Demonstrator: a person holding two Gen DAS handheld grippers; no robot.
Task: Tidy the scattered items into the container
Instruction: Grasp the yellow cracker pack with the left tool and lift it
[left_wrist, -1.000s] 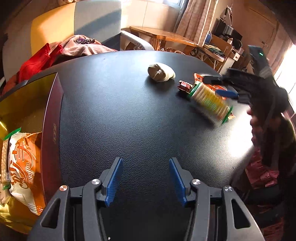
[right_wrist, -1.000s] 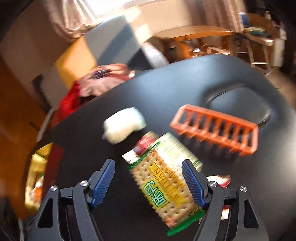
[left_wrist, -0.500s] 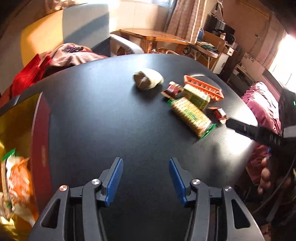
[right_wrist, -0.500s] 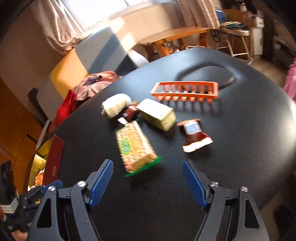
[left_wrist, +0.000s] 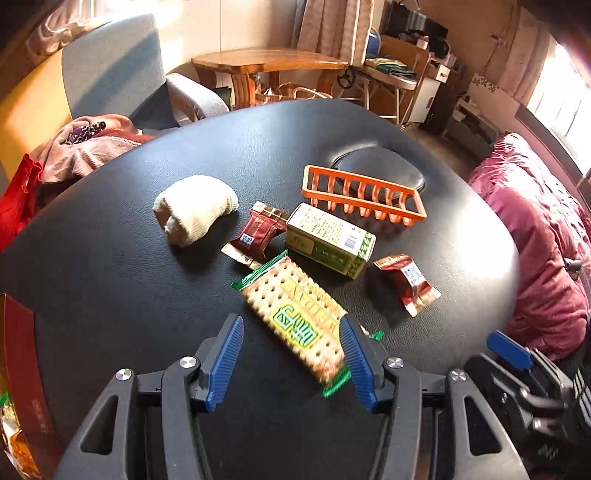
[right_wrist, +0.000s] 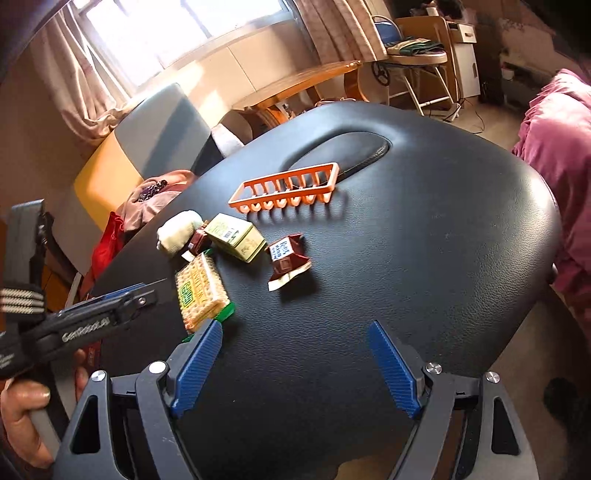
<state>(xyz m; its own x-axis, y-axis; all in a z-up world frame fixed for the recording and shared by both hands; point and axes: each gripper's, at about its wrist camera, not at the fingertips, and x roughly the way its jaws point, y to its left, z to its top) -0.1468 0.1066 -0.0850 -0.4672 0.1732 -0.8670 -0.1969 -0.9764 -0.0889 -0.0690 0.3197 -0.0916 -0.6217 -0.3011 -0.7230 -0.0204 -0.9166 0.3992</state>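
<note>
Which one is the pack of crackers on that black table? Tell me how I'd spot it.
On the black table, find the orange rack at the far side and come toward the open left gripper. The cracker pack lies flat just in front of it: long, tan with dotted biscuits, green-edged wrapper, unlike the green box behind it.

Bench (left_wrist: 110, 258): black, leather-grained top with rounded edges and an oval padded inset (left_wrist: 376, 166) at its far end.
Armchair (left_wrist: 107, 70): grey and yellow, behind the bench's far left edge.
Clothes (left_wrist: 81, 147): a pink heap on the armchair seat, with a red garment (left_wrist: 18, 192) beside it.
Wooden table (left_wrist: 266, 64): light brown, beyond the bench, in front of the curtains (right_wrist: 81, 74).
Window (right_wrist: 177, 26): bright, above a pale ledge.
Folding chair (right_wrist: 413, 51): cloth piled on its seat, near a white cabinet (right_wrist: 461, 48).
Bedding (left_wrist: 535, 229): pink quilt at the bench's right side.
</note>
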